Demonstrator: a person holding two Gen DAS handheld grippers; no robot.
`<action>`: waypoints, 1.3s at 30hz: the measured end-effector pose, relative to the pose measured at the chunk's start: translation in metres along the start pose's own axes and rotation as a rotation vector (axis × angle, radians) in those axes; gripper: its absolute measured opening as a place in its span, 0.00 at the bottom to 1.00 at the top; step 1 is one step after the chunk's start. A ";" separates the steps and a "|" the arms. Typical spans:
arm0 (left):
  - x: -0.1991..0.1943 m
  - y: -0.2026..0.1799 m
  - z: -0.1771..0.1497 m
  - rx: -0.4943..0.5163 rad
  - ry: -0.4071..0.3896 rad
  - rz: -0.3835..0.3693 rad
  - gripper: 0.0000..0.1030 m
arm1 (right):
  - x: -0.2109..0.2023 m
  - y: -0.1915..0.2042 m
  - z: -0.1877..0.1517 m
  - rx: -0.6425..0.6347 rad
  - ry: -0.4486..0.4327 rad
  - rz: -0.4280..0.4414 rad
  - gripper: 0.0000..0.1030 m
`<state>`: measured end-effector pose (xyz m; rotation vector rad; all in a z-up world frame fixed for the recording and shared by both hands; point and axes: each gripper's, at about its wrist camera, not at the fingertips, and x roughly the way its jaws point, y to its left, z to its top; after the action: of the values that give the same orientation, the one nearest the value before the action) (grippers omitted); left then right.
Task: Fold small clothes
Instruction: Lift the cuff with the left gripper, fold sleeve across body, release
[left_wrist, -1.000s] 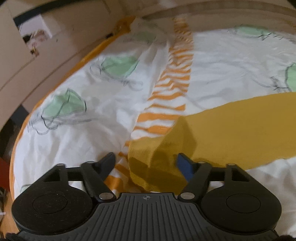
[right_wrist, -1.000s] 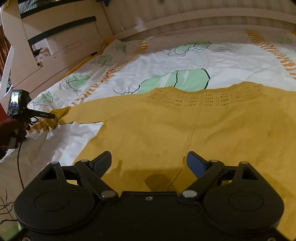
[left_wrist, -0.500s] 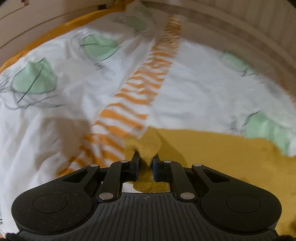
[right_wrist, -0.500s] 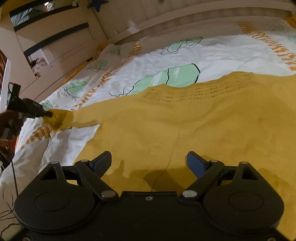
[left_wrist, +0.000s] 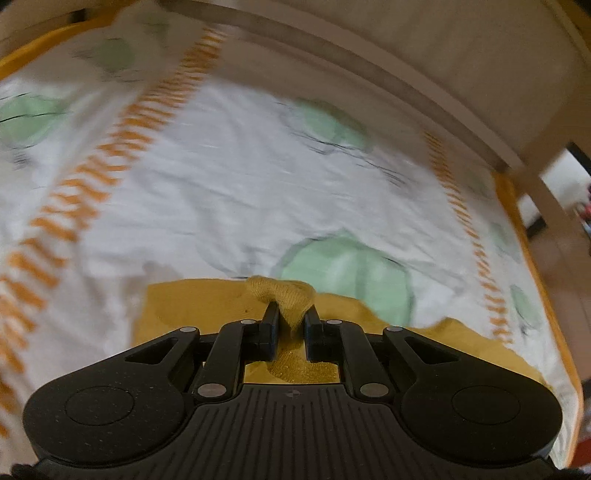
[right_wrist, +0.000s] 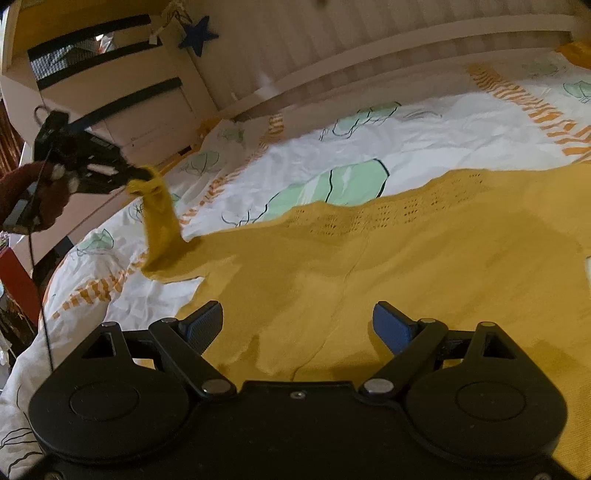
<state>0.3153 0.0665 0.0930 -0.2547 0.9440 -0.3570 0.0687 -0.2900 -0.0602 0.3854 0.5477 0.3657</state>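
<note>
So the left gripper has its jaws clamped on the sleeve cuff of the yellow sweater spread on the bed, lifted mid sleeve-fold, right gripper wide open and empty, next that sleeve probably needs laying across the body.

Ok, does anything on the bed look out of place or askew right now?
Only the mustard-yellow knitted sweater: its body lies flat on the white leaf-print bedsheet, but one sleeve is pulled up off the bed, its cuff pinched in the left gripper. The right gripper hovers open over the sweater. Nothing looks torn or spilled.
</note>
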 end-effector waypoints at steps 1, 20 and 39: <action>0.008 -0.011 0.000 0.013 0.010 -0.015 0.12 | -0.001 -0.001 0.000 0.001 -0.004 -0.001 0.87; 0.092 -0.145 -0.044 0.178 0.138 -0.163 0.24 | -0.007 -0.009 -0.002 -0.005 -0.022 -0.003 0.87; 0.052 -0.094 -0.128 0.298 -0.077 0.152 0.33 | 0.003 -0.003 0.006 -0.001 0.001 -0.028 0.87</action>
<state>0.2199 -0.0483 0.0162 0.0755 0.8170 -0.3401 0.0751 -0.2926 -0.0583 0.3763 0.5530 0.3387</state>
